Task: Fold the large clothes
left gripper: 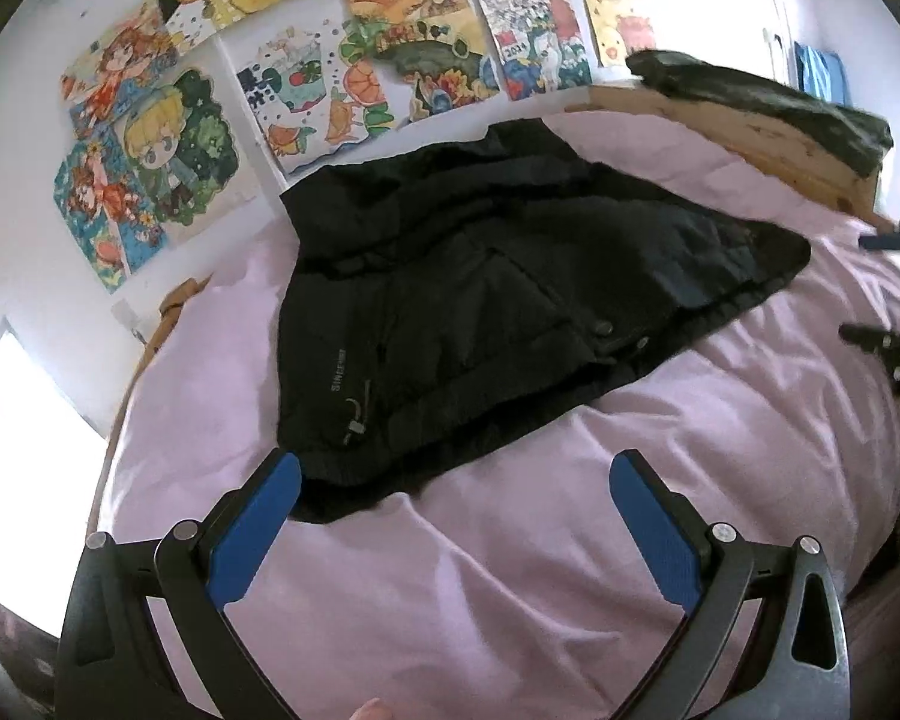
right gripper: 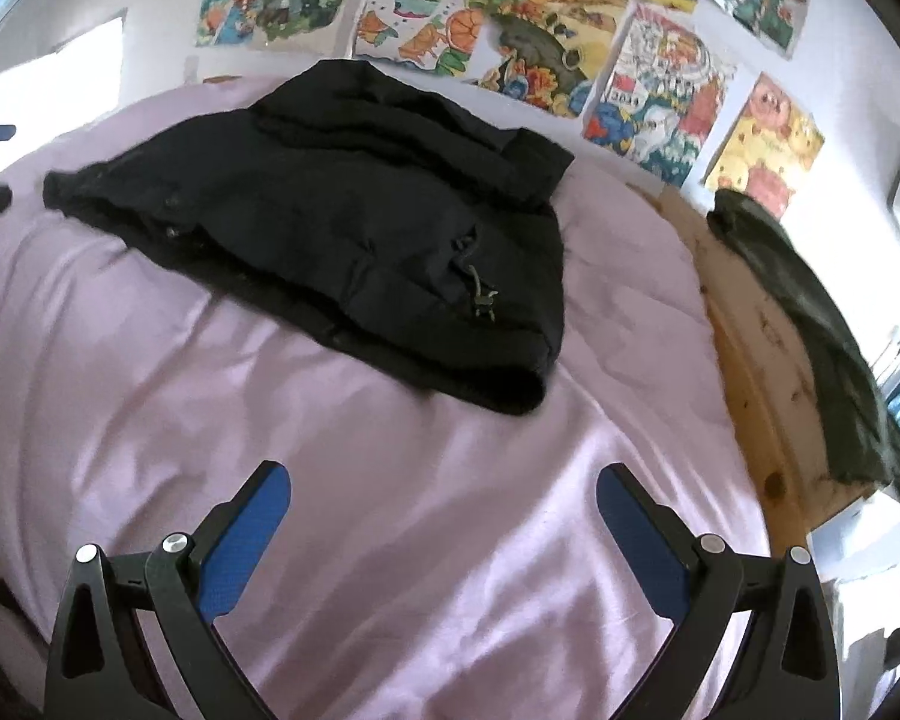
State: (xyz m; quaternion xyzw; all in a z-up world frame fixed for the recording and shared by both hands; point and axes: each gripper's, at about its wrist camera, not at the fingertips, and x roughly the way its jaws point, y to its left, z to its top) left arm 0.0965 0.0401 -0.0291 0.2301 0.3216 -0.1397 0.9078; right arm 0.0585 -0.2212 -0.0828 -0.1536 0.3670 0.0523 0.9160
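I count one black jacket (left gripper: 480, 300) on the bed, one dark green garment (right gripper: 810, 330) draped over the wooden board at the bed's end, and two grippers, one in each of my views. There are no containers in sight; the pink sheet (left gripper: 510, 570) carries everything.

From the left wrist view, the left gripper (left gripper: 455, 495) hangs over the near part of the sheet with its jaws spread wide and nothing between the blue pads (left gripper: 258, 528). Its left finger is just beside the jacket's near corner, and I cannot tell if it touches the cloth. The jacket lies spread toward the far edge of the bed, by the wall, its near hem showing two snap buttons (left gripper: 621, 336) and a toggle cord (left gripper: 354, 420). At the right edge of this view the tip of the right gripper (left gripper: 888, 348) shows over the sheet.

From the right wrist view, the right gripper (right gripper: 443, 492) is also wide open and empty, hovering over bare sheet, apart from the jacket. The jacket sits toward the far left part of the bed, reaching its far edge. I count several colourful drawings (right gripper: 546, 42) on the wall behind, too overlapped to number exactly.
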